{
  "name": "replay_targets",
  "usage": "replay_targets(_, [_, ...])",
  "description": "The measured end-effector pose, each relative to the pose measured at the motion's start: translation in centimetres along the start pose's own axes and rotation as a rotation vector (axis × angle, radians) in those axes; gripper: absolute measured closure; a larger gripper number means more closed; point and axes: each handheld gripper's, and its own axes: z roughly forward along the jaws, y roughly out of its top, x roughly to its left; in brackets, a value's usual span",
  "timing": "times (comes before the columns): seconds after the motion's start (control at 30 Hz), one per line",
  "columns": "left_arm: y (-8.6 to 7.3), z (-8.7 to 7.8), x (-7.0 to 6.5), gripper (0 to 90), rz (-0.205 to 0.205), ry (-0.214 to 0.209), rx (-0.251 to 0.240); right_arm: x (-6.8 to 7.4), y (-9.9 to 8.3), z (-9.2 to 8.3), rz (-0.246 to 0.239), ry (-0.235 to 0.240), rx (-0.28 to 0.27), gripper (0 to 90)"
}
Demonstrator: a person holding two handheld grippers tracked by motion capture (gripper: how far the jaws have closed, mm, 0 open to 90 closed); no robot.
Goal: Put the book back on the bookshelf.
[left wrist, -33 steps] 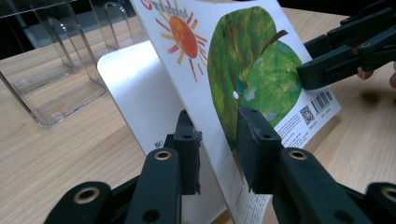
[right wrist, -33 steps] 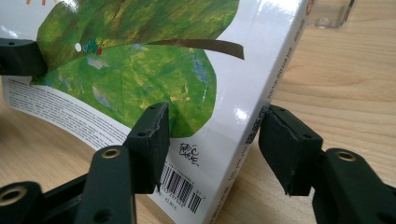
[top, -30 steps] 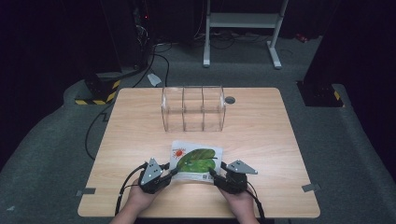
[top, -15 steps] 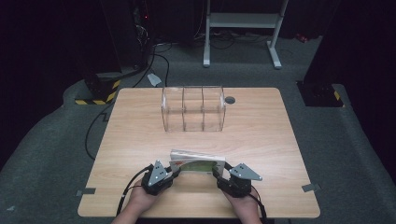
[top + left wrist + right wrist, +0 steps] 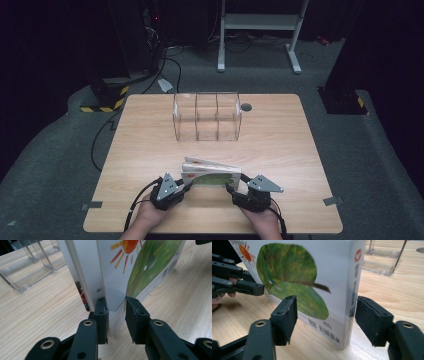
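Observation:
A picture book [image 5: 210, 176] with a green leaf and an orange sun on its white cover stands on its long edge near the table's front. My left gripper [image 5: 186, 184] is shut on the cover board at the book's left end [image 5: 150, 267], and the pages fan away beside its jaws [image 5: 115, 307]. My right gripper [image 5: 231, 189] is at the spine end. Its jaws have just been opening and now stand apart on either side of the book [image 5: 294, 277], with a gap on each side [image 5: 325, 312]. The left gripper [image 5: 249, 282] shows at the far end.
A clear plastic divider rack [image 5: 206, 116] stands behind the book, mid-table, also close by as the rack [image 5: 32, 270] and the rack [image 5: 384, 260]. A small dark disc [image 5: 245, 107] lies beside it. The wooden table [image 5: 280, 135] stretches bare to the right.
The book, lying tilted with its cover up a second ago, has been raised onto its edge. The right jaws have spread wider around its spine end.

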Motion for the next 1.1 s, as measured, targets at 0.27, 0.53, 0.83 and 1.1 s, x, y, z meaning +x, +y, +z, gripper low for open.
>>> replay_targets(0.27, [-0.4,-0.5,0.3,70.7,-0.023,0.016,-0.001,-0.6,0.8,0.8,0.010,0.024,0.004,30.3])
replay_targets(0.53, [-0.9,-1.7,0.6,65.7,-0.049,0.050,-0.008,-0.5,1.7,1.4,-0.031,0.045,-0.018,27.8])
replay_targets(0.83, [-1.7,-3.2,1.2,59.0,-0.082,0.101,-0.005,-0.7,2.4,2.1,-0.050,0.073,-0.015,26.7])
replay_targets(1.1, [-2.5,-3.7,2.1,51.9,-0.118,0.168,0.046,-0.9,2.8,2.1,-0.044,0.112,-0.027,39.5])
